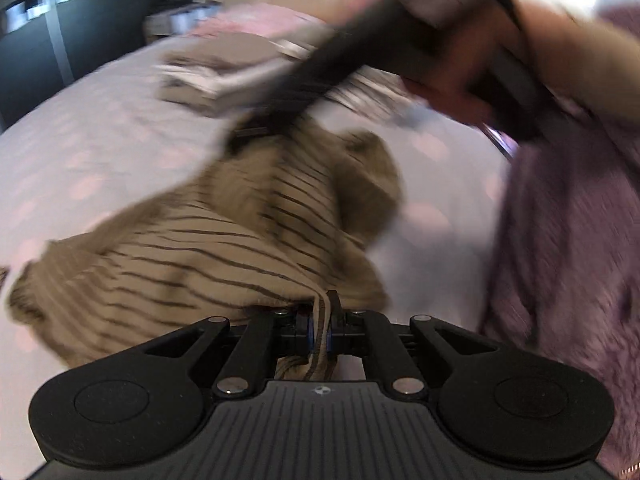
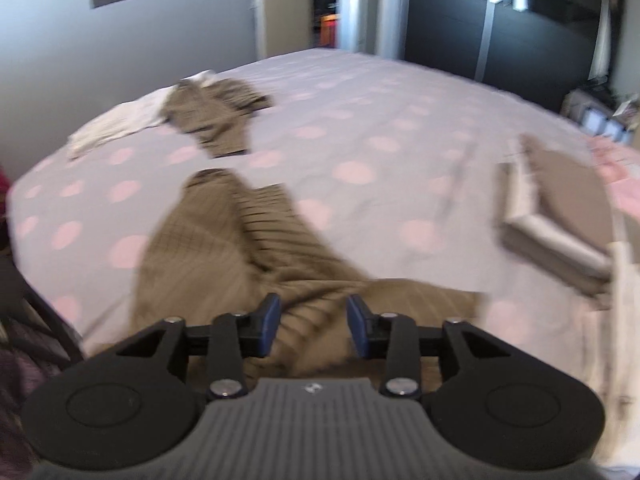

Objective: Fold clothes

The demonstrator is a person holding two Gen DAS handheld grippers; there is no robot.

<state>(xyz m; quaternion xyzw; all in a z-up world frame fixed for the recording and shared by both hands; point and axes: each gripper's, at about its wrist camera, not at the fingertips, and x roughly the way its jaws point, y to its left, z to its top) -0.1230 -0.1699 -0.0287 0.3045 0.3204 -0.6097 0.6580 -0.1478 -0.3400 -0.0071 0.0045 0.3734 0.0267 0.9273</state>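
A tan garment with dark stripes [image 1: 224, 248] lies crumpled on the bed. My left gripper [image 1: 319, 320] is shut on a fold of its edge, and the cloth hangs down between the blue pads. In the right wrist view the same garment [image 2: 224, 240] stretches away over the cover. My right gripper [image 2: 314, 320] stands open just above it, with cloth below the fingers but nothing pinched. In the left wrist view the right gripper [image 1: 246, 136] shows as a blurred black bar reaching down to the garment's far end, held by a hand [image 1: 460, 92].
The bed has a pale cover with pink dots [image 2: 380, 140]. A stack of folded clothes [image 2: 560, 216] sits at the right, and a second crumpled tan garment [image 2: 216, 120] beside a white cloth [image 2: 116, 124] at the far left. The person's purple fuzzy top [image 1: 568, 240] fills the right.
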